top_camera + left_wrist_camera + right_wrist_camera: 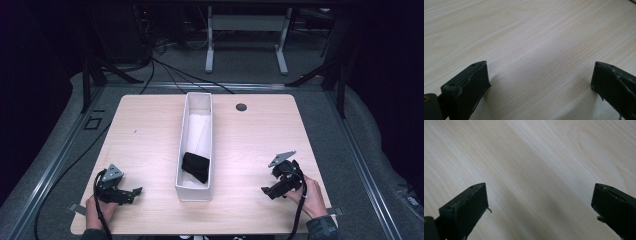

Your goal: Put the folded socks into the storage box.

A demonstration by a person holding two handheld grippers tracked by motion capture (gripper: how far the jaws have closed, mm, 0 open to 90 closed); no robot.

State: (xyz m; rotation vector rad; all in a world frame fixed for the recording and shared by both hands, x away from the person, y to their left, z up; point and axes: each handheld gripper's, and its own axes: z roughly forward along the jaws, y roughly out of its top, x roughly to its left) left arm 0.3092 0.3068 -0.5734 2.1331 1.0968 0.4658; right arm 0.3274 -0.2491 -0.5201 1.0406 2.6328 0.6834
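Left claw [131, 194] and right claw [268, 190] (jaws spread wide, gripping nothing) hover over the table [145, 140]; a black bundle [195, 166], its make unclear, lies in the white tray [182, 145]

Lab, railed test table [150, 125], floor cables [165, 70]

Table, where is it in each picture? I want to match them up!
High view: the table sits in the middle, with a white box standing on it.
Left gripper view: its bare wood lies beyond the left claw, whose jaws stand open.
Right gripper view: its bare wood lies beyond the right claw, also open.
Shared landmark: the pale wood grain.
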